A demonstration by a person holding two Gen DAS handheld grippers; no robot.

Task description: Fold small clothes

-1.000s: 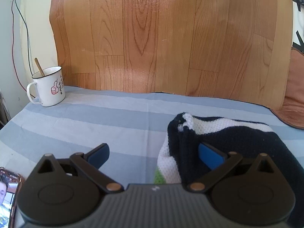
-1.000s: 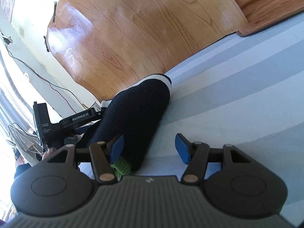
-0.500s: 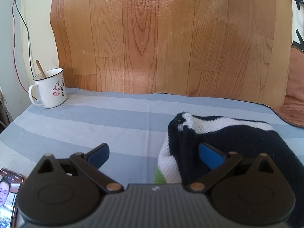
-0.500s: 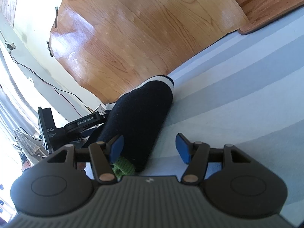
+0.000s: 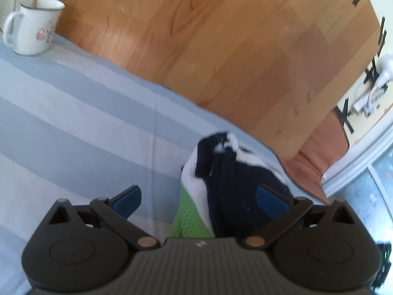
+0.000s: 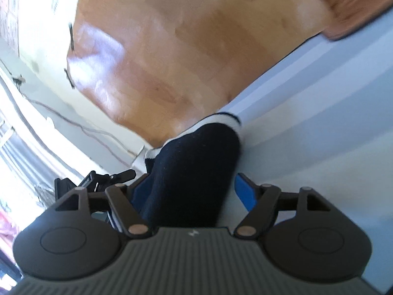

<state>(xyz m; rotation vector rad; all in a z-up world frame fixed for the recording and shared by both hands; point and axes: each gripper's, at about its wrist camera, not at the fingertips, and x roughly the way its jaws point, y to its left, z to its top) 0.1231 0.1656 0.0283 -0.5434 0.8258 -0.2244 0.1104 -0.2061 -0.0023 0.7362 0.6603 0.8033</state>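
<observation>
Both views are bright with daylight but pretty smeared by motion blur. In the right wrist view there's blown-out glare on the wood-grain sheet up and left of the tongs, and the far left edge is overexposed. Fisheye bends the edges hard, and the corners go black.

White mug on striped cloth

- The right gripper has just been opening its jaws and now straddles the folded navy garment.
- The left gripper has rolled and tipped downward.
</observation>
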